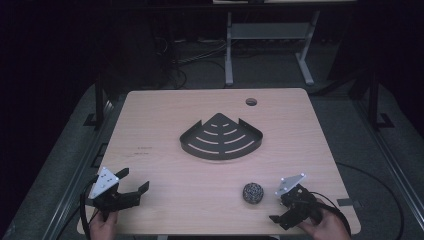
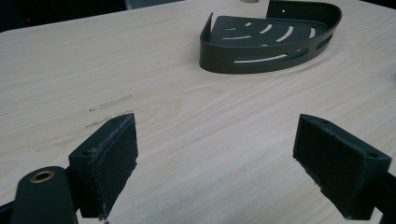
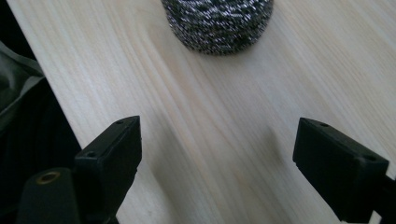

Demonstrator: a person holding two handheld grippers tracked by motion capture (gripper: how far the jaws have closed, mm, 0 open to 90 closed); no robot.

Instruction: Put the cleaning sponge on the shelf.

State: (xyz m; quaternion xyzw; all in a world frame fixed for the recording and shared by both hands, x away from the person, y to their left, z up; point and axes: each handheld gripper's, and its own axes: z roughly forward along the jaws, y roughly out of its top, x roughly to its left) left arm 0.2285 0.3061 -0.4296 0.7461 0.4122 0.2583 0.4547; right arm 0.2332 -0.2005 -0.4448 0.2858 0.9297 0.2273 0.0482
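High view: pale wooden table (image 1: 150,130), dark room.

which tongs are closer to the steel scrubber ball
Right. The right tongs sit open just beside the scrubber ball, which lies straight ahead of their jaws. The left tongs, also open, are at the opposite front corner of the table, well away from it.

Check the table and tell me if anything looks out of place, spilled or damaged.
Nothing stands out. The dark corner shelf sits flat near the table's middle, and the steel wool ball rests intact, apart from it, near the right gripper. The only blemish is a few faint dark scuff marks on the wooden table.
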